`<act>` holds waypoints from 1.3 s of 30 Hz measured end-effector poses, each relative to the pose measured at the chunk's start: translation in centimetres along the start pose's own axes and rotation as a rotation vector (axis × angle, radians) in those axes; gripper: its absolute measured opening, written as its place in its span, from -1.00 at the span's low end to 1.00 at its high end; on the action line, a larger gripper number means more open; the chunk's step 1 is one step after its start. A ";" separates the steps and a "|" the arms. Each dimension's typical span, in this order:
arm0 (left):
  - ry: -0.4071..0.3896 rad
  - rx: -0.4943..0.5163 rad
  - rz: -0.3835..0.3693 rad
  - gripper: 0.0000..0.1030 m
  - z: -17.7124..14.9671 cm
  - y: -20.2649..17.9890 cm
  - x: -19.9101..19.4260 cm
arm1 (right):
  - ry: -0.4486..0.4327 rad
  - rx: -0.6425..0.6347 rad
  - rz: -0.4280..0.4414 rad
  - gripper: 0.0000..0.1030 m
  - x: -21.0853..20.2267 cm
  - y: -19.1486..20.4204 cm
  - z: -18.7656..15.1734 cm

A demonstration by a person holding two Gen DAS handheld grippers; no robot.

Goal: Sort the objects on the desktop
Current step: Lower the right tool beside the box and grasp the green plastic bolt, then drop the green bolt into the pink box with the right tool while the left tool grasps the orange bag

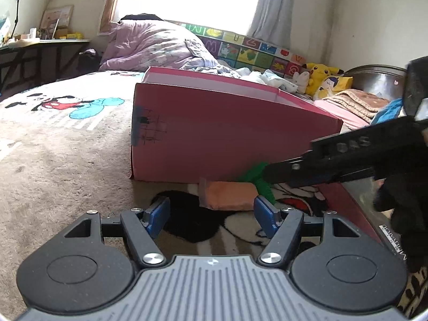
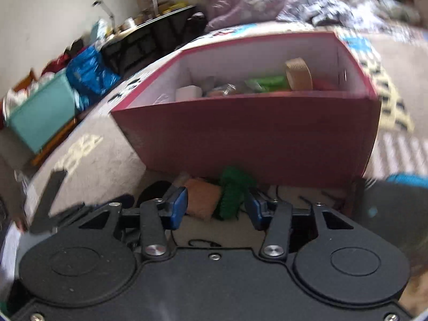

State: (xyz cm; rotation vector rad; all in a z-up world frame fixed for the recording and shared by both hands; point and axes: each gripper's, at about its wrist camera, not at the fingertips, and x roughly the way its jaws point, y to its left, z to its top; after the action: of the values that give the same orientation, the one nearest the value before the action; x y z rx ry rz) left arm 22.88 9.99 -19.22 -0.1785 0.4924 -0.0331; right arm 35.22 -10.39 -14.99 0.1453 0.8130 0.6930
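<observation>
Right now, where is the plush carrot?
The plush carrot lies on the blanket just in front of the pink box, between the open fingers of the right gripper; the left wrist view shows it ahead of the left gripper.

Raised characters on the right gripper's (image 1: 270, 172) black arm read roughly "S40", seen upside down. Along the bed's far edge, the alphabet play mat (image 1: 240, 48) shows single letters and digits: an "N", a "U", a "3". White print on the dark panel (image 1: 390, 240) at lower right stays unreadable.
</observation>
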 end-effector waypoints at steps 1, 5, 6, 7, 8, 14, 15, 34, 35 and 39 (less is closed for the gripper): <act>0.000 0.001 0.004 0.32 0.0 0.0 0.0 | 0.000 0.032 0.001 -0.14 0.4 -0.4 -0.2; 0.001 -0.001 0.014 0.32 -0.1 0.3 0.1 | -0.010 0.082 -0.043 -0.21 2.0 -1.3 -0.6; 0.001 -0.002 0.016 0.32 0.0 0.3 0.1 | -0.010 0.092 -0.049 -0.23 2.4 -1.5 -0.7; 0.002 -0.002 0.017 0.32 0.0 0.3 0.1 | -0.013 0.100 -0.052 -0.28 2.5 -1.5 -0.8; 0.004 -0.002 0.019 0.32 0.0 0.4 0.1 | -0.017 0.106 -0.055 -0.30 2.6 -1.6 -0.9; 0.006 -0.002 0.019 0.32 0.0 0.4 0.0 | 0.016 -0.026 -0.115 -0.36 3.1 0.6 -0.5; 0.005 -0.002 0.020 0.32 0.0 0.5 0.0 | 0.026 -0.055 -0.106 -0.51 3.0 1.0 -0.5; 0.008 0.019 0.012 0.32 0.0 0.2 0.1 | 0.062 -0.135 -0.120 -0.69 4.0 3.1 -0.2; 0.009 0.020 0.014 0.32 0.1 0.2 0.2 | 0.071 -0.154 -0.115 -0.69 3.8 3.3 -0.4; 0.019 0.023 0.019 0.32 0.1 -0.1 0.5 | 0.075 -0.152 -0.085 -0.70 1.8 2.3 -0.8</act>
State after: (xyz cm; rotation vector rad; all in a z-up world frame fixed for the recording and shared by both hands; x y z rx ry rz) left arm 23.35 9.88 -19.31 -0.1515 0.5123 -0.0216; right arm 34.34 -7.54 -15.81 -0.0528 0.8306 0.6799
